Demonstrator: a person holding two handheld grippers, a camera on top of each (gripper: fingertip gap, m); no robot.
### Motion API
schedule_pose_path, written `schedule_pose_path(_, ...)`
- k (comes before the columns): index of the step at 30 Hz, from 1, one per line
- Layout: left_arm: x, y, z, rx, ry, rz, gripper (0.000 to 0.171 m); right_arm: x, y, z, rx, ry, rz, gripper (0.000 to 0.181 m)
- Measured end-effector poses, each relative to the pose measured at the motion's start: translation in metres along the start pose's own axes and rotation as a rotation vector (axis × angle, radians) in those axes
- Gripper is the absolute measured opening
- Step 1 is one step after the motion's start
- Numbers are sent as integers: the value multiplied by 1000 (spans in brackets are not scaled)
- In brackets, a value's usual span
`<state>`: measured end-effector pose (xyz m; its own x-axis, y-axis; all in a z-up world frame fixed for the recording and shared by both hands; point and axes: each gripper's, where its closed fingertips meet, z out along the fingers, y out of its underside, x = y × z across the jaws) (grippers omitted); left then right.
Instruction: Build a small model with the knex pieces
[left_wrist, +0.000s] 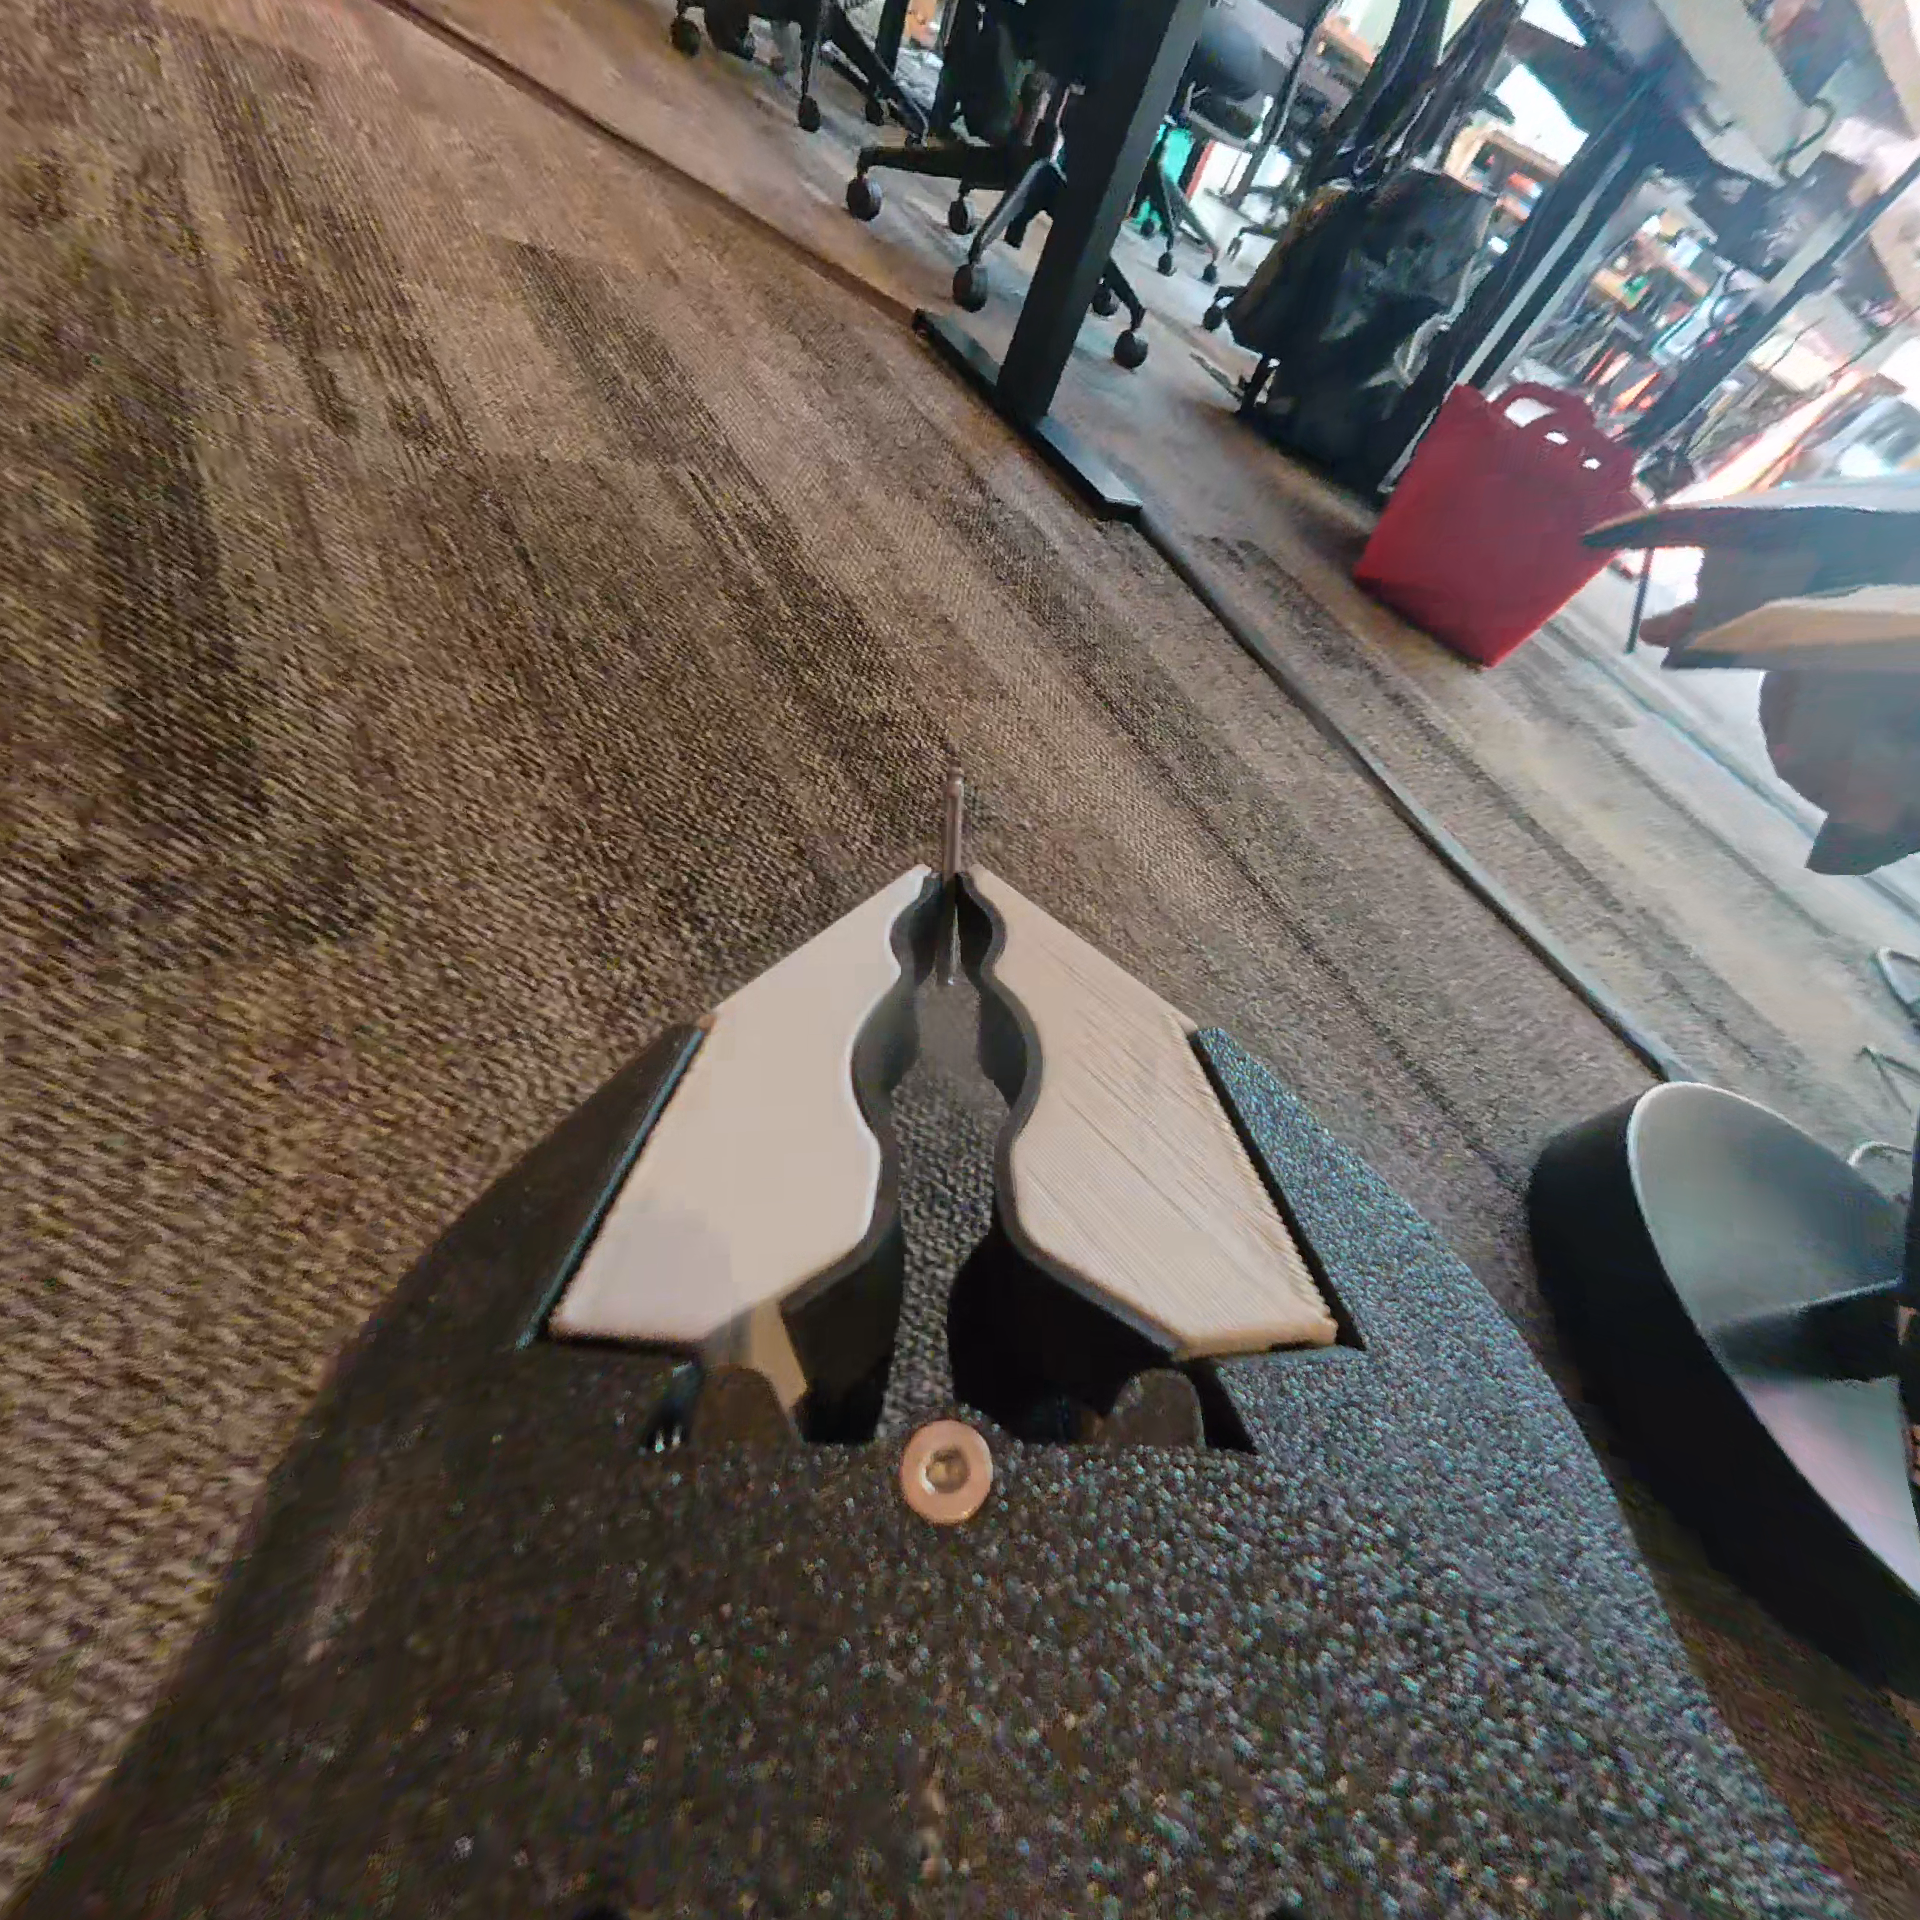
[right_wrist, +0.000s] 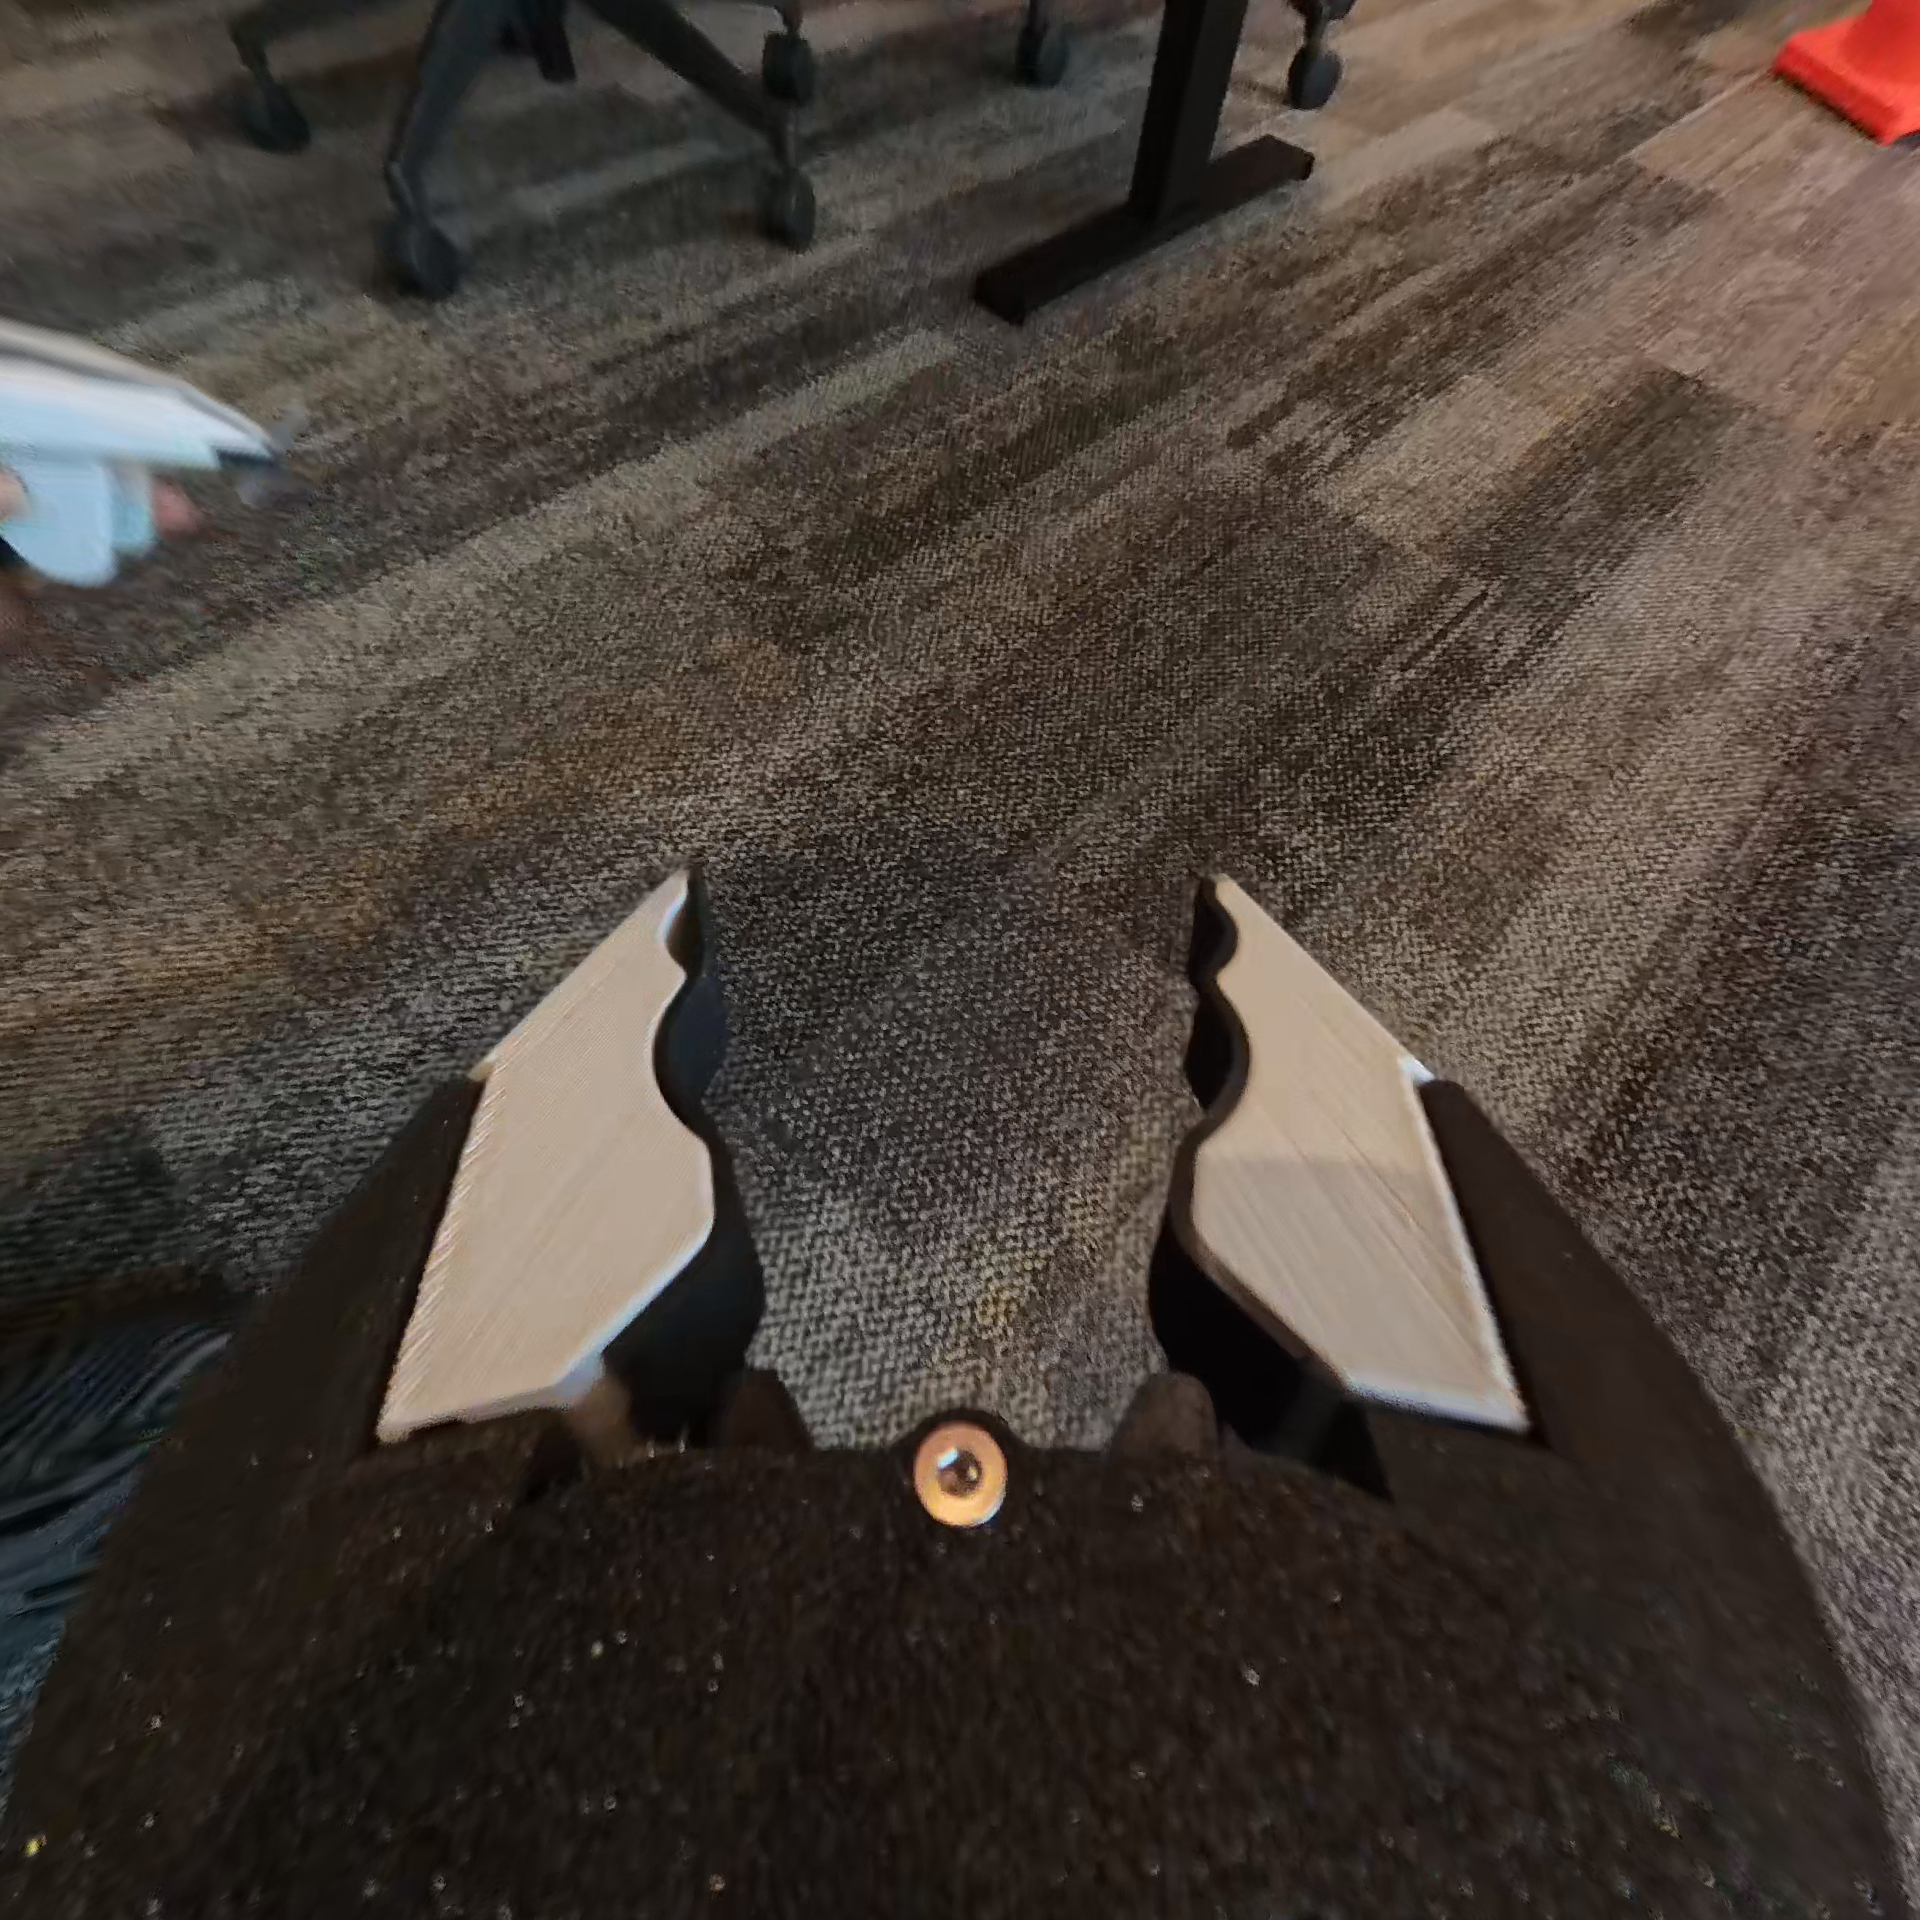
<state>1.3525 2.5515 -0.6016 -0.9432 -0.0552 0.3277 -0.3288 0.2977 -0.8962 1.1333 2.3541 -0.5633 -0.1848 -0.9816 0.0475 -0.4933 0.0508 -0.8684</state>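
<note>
The left tool (left_wrist: 948, 883) is pinching a thin metal pin (left_wrist: 952, 831) between its pressed-together white fingertips (left_wrist: 914, 894), and the pin is sticking out forward past the tips, hanging above the mottled grey-brown carpet (left_wrist: 416, 623). Just beside this tool, toward the carpet's right edge in the left wrist view, a round black container with a pale inside (left_wrist: 1704, 1299) is sitting on the floor. Farther off along the same edge a red bag (left_wrist: 1486, 530) is standing near a black desk leg (left_wrist: 1081, 260) and its flat foot, with wheeled office chairs (left_wrist: 935, 177) crowding behind. The other tool (left_wrist: 1787, 582) is showing at the right border of that view, blurred.

The right tool (right_wrist: 951, 894) is hanging with its white fingers (right_wrist: 582, 1164) spread wide apart, holding nothing, with only bare carpet (right_wrist: 1039, 623) lying between them. Ahead of it, toward the carpet's far edge, a black desk foot (right_wrist: 1143, 249) and chair casters (right_wrist: 790, 208) are standing. An orange-red object (right_wrist: 1860, 73) is peeking in at the far right corner. A pale, blurred tool (right_wrist: 114, 436) is reaching in from the left border of the right wrist view; whether it is touching the floor cannot be told.
</note>
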Motion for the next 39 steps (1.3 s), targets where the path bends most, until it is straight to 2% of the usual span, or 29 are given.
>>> schedule_pose_path(5, 3, -63, 1, 7, 29, 145, 1, 11, 19, -31, 9, 105, 77, 89)
schedule_pose_path(8, 28, -99, 19, 3, 133, 236, 1, 13, 25, -56, 26, 155, 132, 81)
schedule_pose_path(10, 61, -122, 36, -6, 256, 296, 1, 11, 23, -74, 35, 177, 158, 76)
schedule_pose_path(15, 173, -164, 66, -51, 643, 409, 1, -2, -7, -114, 70, 207, 220, 69)
schedule_pose_path(18, 241, -177, 76, -141, 831, 261, 1, -12, -11, -132, 41, 246, 188, 68)
schedule_pose_path(20, 282, -192, 80, -151, 872, 137, 1, -14, 2, -141, 8, 295, 180, 68)
schedule_pose_path(22, 317, -202, 80, -134, 893, 102, 1, -12, 18, -147, 0, 342, 212, 70)
schedule_pose_path(24, 342, -200, 85, -121, 888, 87, 1, -8, 31, -158, 16, 395, 281, 71)
schedule_pose_path(26, 353, -183, 99, -115, 841, 96, 1, -5, 45, -172, 15, 445, 340, 73)
schedule_pose_path(29, 346, -135, 124, -186, 749, 194, 2, -3, 69, -194, 7, 514, 415, 73)
schedule_pose_path(33, 323, -74, 144, -332, 738, 391, 2, 1, 105, -207, 32, 552, 572, 73)
schedule_pose_path(36, 328, -76, 163, -325, 760, 362, 1, 16, 113, -217, 37, 593, 615, 74)
schedule_pose_path(39, 339, -76, 181, -310, 734, 387, 2, 27, 101, -233, 23, 644, 643, 79)
